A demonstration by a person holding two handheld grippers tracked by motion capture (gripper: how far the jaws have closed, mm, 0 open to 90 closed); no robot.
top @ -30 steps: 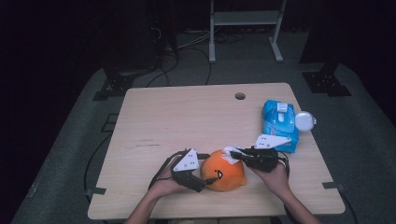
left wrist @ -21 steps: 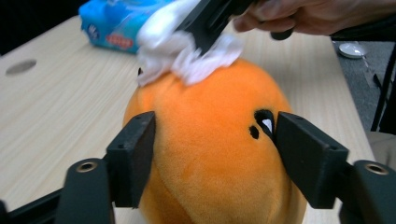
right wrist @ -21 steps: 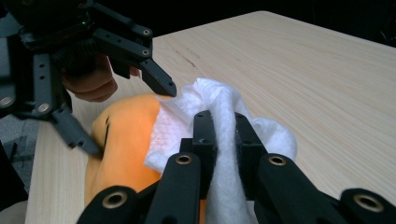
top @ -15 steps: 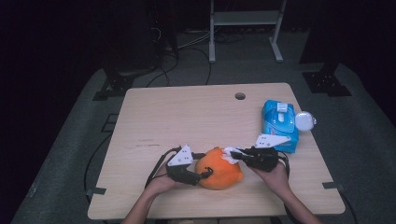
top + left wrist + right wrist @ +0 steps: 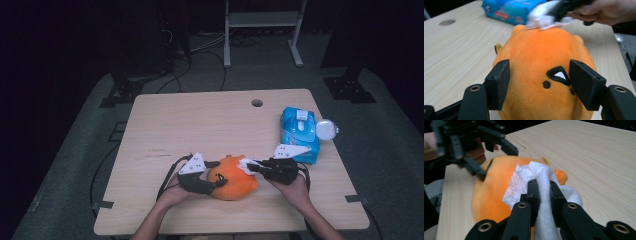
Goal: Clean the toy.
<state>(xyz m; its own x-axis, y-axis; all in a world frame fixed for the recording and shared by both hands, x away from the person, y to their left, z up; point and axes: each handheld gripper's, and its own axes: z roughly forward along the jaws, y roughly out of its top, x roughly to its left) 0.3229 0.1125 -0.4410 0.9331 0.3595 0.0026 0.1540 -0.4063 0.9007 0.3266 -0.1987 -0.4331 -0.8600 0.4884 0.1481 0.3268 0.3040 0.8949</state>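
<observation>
- Left tool (image 5: 537,82): my jaws have just been closing and now press both sides of the orange plush toy (image 5: 232,177), lower centre of the desk (image 5: 200,120).
- Right tool (image 5: 543,191): clamped tight on a white wipe (image 5: 534,176), touching the plush's top.

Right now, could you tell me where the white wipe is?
In the high view the white wipe lies on the orange plush toy near the table's front edge, pinched by the right gripper; the blue wipes pack sits behind it.
</observation>
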